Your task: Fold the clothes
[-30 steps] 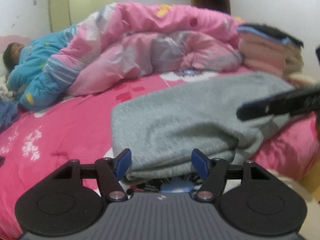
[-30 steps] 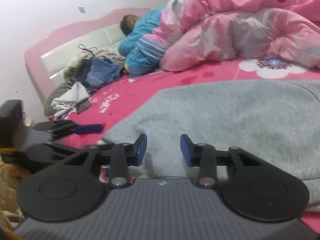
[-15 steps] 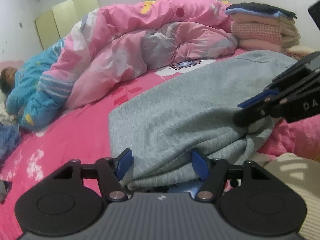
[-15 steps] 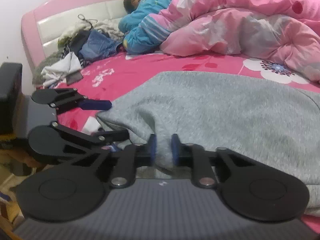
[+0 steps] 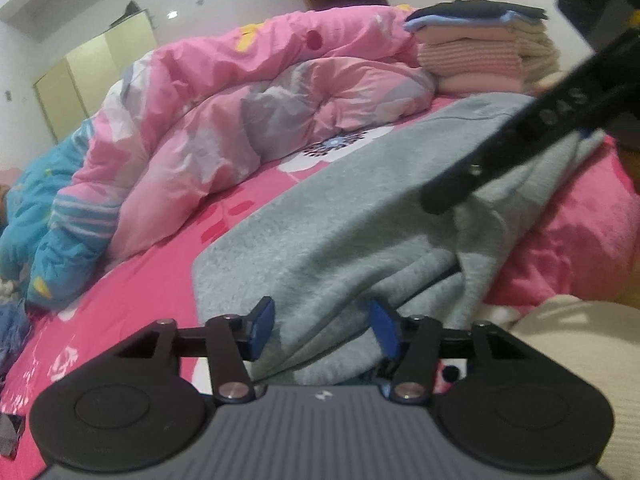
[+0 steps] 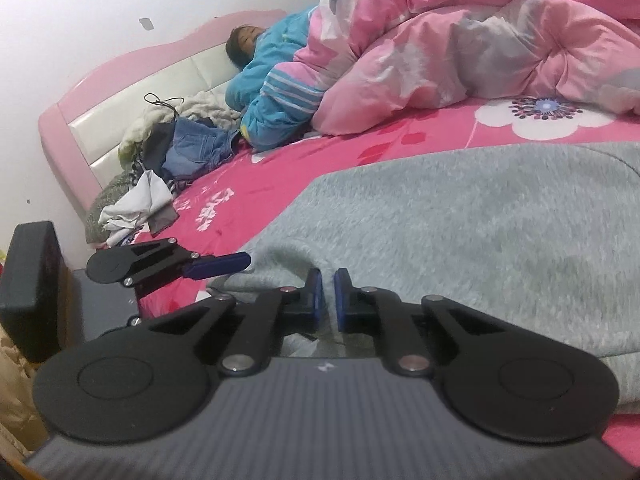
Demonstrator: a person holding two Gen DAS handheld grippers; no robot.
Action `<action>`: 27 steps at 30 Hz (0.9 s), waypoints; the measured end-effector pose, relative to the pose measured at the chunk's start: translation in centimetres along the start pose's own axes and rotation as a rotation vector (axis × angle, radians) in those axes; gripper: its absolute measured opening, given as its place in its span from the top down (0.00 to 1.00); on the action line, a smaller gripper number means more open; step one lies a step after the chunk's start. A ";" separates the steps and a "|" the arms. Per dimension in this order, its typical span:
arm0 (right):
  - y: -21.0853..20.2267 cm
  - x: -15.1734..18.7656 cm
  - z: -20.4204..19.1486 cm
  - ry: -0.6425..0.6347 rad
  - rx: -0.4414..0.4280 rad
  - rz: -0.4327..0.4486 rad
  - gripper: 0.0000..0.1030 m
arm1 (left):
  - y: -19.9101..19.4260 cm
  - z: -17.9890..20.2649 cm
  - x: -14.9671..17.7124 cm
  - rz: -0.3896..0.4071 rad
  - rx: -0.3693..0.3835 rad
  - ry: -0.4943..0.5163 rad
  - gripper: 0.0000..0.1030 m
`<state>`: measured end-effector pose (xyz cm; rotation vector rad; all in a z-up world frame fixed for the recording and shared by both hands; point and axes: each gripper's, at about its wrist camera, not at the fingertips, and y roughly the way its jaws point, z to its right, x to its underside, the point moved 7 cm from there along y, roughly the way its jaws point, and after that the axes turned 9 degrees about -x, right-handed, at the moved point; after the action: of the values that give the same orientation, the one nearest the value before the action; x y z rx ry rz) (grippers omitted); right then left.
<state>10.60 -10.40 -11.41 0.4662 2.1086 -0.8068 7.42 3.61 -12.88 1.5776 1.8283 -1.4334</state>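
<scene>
Grey sweater lies spread on the pink bedsheet, its near hem at the bed's near edge.

Left wrist view: my left gripper stands with its jaws half apart, and they have just been closing. The sweater's near edge lies between the blue pads, bunched against the right pad, but I cannot tell if the pads press on it. My right gripper enters from the right, its tip on a raised ridge of the same sweater. A stack of folded clothes sits far right, beside the pink quilt.

Right wrist view: my right gripper is clamped narrow on a fold of the sweater's near hem. My left gripper shows at near left, its blue pad touching the sweater's left edge. A person lies at the far headboard, next to loose clothes.
</scene>
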 end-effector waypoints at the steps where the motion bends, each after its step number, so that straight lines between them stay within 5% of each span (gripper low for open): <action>1: 0.1 0.0 0.0 0.002 0.000 0.001 0.94 | -0.1 0.3 0.1 0.002 0.010 0.018 0.40; 8: 0.0 -0.2 0.4 0.028 -0.015 0.011 0.94 | 0.9 1.5 0.2 -0.029 0.009 0.052 0.46; 12: -0.4 -0.4 0.3 0.032 -0.026 0.027 0.94 | 0.3 0.8 -0.9 0.003 -0.004 0.008 0.75; 16: -0.8 -0.6 0.3 0.051 -0.055 0.045 0.94 | 0.3 -0.1 -1.7 0.011 -0.005 -0.048 0.90; 22: -1.2 -0.6 -0.6 0.044 -0.125 0.063 0.94 | 0.6 -1.6 -2.9 0.047 -0.004 -0.176 0.94; 27: -1.1 0.7 -2.2 -0.029 -0.202 -0.043 0.88 | 0.7 -2.3 -3.4 0.088 0.008 -0.244 0.95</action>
<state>8.28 -9.63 -10.54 0.3009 2.1525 -0.6121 9.92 3.58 -9.62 1.3985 1.5973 -1.5197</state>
